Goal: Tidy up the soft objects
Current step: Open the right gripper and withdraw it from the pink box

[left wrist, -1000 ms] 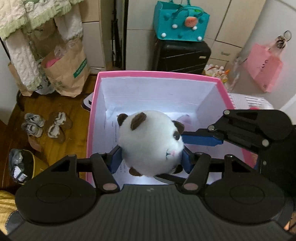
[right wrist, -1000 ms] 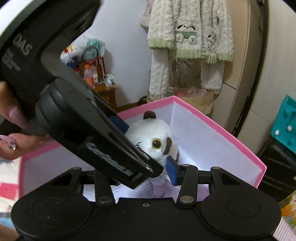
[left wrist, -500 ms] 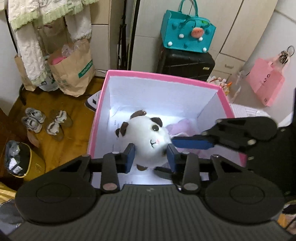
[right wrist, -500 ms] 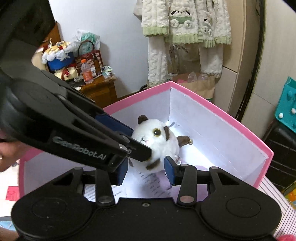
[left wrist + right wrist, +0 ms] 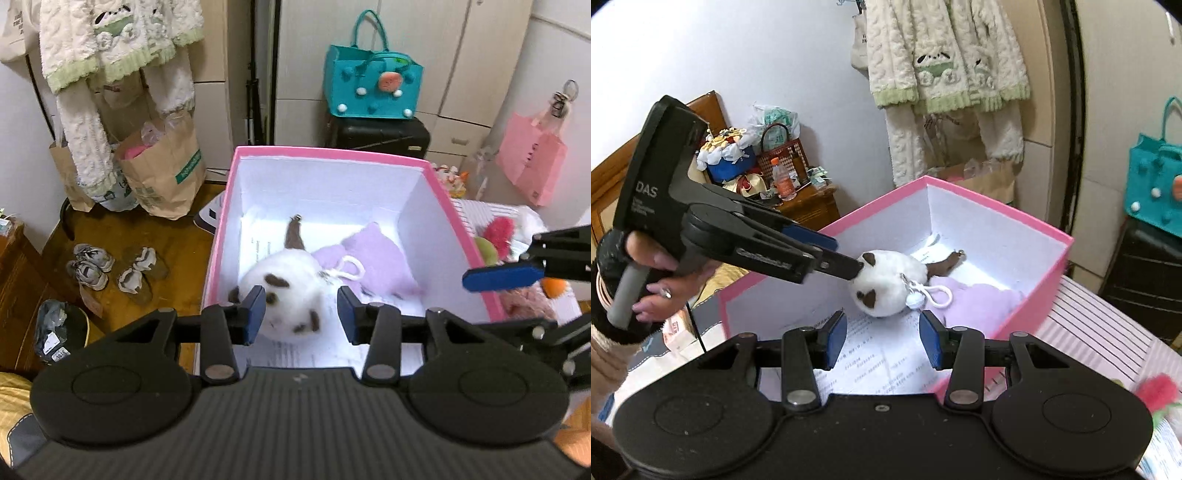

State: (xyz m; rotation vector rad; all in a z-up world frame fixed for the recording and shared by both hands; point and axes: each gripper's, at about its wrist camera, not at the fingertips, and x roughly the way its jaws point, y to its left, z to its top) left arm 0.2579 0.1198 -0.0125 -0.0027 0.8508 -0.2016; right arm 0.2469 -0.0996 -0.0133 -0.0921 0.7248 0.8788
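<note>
plush toy (image 5: 291,280), white with brown patches, now lies on the printed paper (image 5: 871,365) on the floor of the pink box (image 5: 417,160), near the box's left wall, touching the purple plush (image 5: 373,258) beside it. a second ago it was clamped in the left gripper (image 5: 301,314) above the box floor; now the pads stand apart on either side of it and are opening, no squeeze visible on the fur, so it reads as released. its white keyring loop (image 5: 938,295) rests on the purple plush. right gripper (image 5: 882,336) has pulled back from inside the box toward the box's right edge; jaws apart, nothing between them, paper showing through the gap. a hand (image 5: 657,280) holds the left gripper's handle in the right wrist view.

judgement: this toy is placed, step done. more soft things, red fuzzy toy (image 5: 498,230) among them, sit outside past the right wall, likely next to go in.
</note>
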